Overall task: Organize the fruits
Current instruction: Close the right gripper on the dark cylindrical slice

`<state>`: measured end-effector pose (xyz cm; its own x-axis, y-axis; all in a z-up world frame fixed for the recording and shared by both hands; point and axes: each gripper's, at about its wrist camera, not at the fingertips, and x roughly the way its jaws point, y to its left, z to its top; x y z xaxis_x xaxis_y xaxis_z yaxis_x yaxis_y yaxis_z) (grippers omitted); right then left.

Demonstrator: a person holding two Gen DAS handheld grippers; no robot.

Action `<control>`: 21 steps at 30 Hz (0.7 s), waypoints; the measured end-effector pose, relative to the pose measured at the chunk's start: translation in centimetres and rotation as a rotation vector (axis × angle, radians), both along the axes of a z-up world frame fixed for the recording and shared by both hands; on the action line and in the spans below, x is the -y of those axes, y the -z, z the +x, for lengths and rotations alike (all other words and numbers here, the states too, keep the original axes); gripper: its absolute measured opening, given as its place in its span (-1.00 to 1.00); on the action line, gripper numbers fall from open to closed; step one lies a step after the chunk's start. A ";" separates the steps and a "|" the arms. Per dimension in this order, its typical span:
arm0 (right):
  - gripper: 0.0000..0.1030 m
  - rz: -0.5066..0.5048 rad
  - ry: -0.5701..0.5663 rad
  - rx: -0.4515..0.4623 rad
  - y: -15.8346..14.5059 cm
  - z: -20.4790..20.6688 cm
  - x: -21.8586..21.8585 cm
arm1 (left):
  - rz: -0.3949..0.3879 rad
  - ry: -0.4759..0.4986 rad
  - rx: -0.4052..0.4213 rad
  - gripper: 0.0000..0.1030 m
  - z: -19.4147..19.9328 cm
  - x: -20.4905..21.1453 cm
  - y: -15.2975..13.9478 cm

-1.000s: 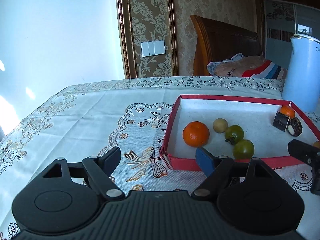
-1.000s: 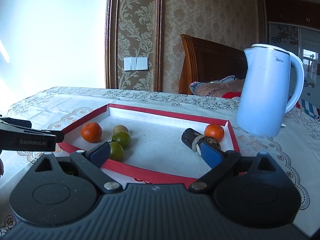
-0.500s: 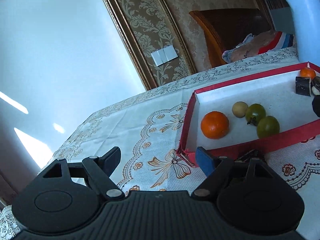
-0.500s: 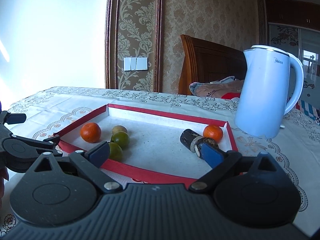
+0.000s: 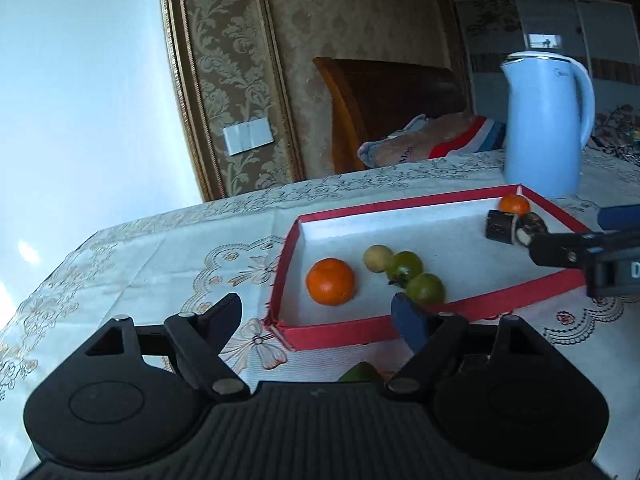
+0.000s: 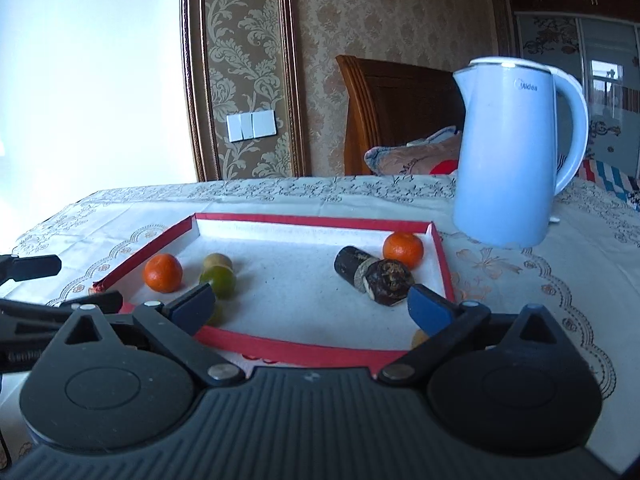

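**Both grippers sitting at the near rim of the fruit tray, nothing gripped**

While both cams are looking across the table, I'm seeing the red-rimmed tray (image 6: 120,270) lying mid-frame on the lace tablecloth (image 5: 160,264), w/ the fruit spread over its white floor. In the right wrist view, the big orange (image 6: 163,273) is sitting at the left end, close to the left rim. Just right of it, the pale yellowish fruit (image 6: 217,261) and a green fruit (image 6: 218,281) are touching; a 2nd green fruit (image 5: 426,289) is sitting nearer the front rim, clearer in the left wrist view. At the right end, a small orange (image 6: 403,250) is resting in the far corner, w/ a dark cylindrical piece (image 6: 352,264) and a dark brown lumpy fruit (image 6: 390,282) lying against each other in front of it. Can't tell what those two are.

Right gripper (image 6: 310,306) is hovering over the tray's front rim, lower centre of its view. Its jaws have just been opening and are now spread wide, w/ only tray floor showing between the blue pads (image 6: 428,310); nothing pinched.

Left gripper (image 5: 316,316) is sitting at the tray's near left corner, lower centre of its own view, jaws spread apart and holding nothing. A bit of green (image 5: 360,372) is peeking out just above its body, too hidden to ID.

Pale blue kettle (image 6: 516,152) is standing upright on the cloth beyond the tray's far right corner, apart from it. Wooden chair back (image 6: 396,116) is showing behind the table.
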<state>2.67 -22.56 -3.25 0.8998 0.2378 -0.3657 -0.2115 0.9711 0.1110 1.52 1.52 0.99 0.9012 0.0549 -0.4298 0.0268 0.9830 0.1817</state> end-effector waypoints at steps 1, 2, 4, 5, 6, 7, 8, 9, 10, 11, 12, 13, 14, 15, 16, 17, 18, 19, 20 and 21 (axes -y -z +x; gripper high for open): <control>0.99 0.006 -0.026 -0.024 0.2 0.1 -0.2 | -0.007 -0.023 -0.016 0.59 0.2 -0.4 0.1; 0.99 0.008 -0.056 -0.047 0.5 0.1 -0.5 | -0.016 -0.032 -0.027 0.59 0.1 -0.8 0.1; 0.99 -0.008 -0.112 -0.075 0.9 0.1 -1.4 | -0.027 -0.040 -0.034 0.59 -0.4 -1.4 0.3; 0.99 -0.020 -0.140 -0.083 1.0 0.0 -1.8 | -0.031 -0.046 -0.035 0.59 -0.7 -1.7 0.4; 0.99 -0.034 -0.173 -0.089 1.2 -0.1 -2.3 | -0.032 -0.047 -0.039 0.59 -0.9 -2.0 0.5; 0.99 -0.046 -0.199 -0.091 1.3 -0.3 -2.8 | -0.033 -0.049 -0.045 0.59 -1.0 -2.2 0.7; 0.99 -0.062 -0.223 -0.092 1.4 -0.5 -3.4 | -0.033 -0.052 -0.053 0.59 -1.0 -2.3 0.8; 1.00 -0.077 -0.238 -0.094 1.5 -0.6 -4.0 | -0.036 -0.060 -0.062 0.59 -0.8 -2.5 0.8; 1.00 -0.088 -0.246 -0.099 1.6 -0.6 -4.5 | -0.042 -0.063 -0.068 0.59 -0.7 -2.6 0.8; 1.00 -0.097 -0.252 -0.111 1.7 -0.4 -5.0 | -0.047 -0.065 -0.074 0.59 -0.6 -2.6 0.9; 1.00 -0.100 -0.254 -0.127 1.9 -0.2 -5.4 | -0.047 -0.064 -0.079 0.59 -0.6 -2.6 0.9; 1.00 -0.103 -0.251 -0.144 2.1 0.1 -5.6 | -0.044 -0.064 -0.080 0.59 -0.6 -2.6 1.0; 1.00 -0.104 -0.243 -0.161 2.3 0.4 -5.9 | -0.042 -0.066 -0.077 0.59 -0.6 -2.5 1.0; 1.00 -0.097 -0.241 -0.175 2.6 0.6 -5.9 | -0.041 -0.066 -0.075 0.59 -0.7 -2.5 1.0; 1.00 -0.089 -0.241 -0.189 2.7 0.8 -6.0 | -0.042 -0.064 -0.075 0.59 -0.7 -2.5 1.0; 1.00 -0.085 -0.239 -0.201 2.9 1.0 -6.0 | -0.042 -0.066 -0.076 0.59 -0.7 -2.6 1.0; 1.00 -0.084 -0.238 -0.209 3.0 1.2 -6.0 | -0.043 -0.074 -0.075 0.59 -0.7 -2.7 1.0; 0.98 -0.084 -0.239 -0.215 3.2 1.3 -6.1 | -0.048 -0.081 -0.075 0.59 -0.7 -2.8 0.9; 0.91 -0.085 -0.244 -0.220 3.4 1.4 -6.2 | -0.058 -0.087 -0.079 0.59 -0.6 -3.0 0.9; 0.86 -0.088 -0.249 -0.222 3.5 1.5 -6.3 | -0.069 -0.092 -0.086 0.59 -0.5 -3.2 0.9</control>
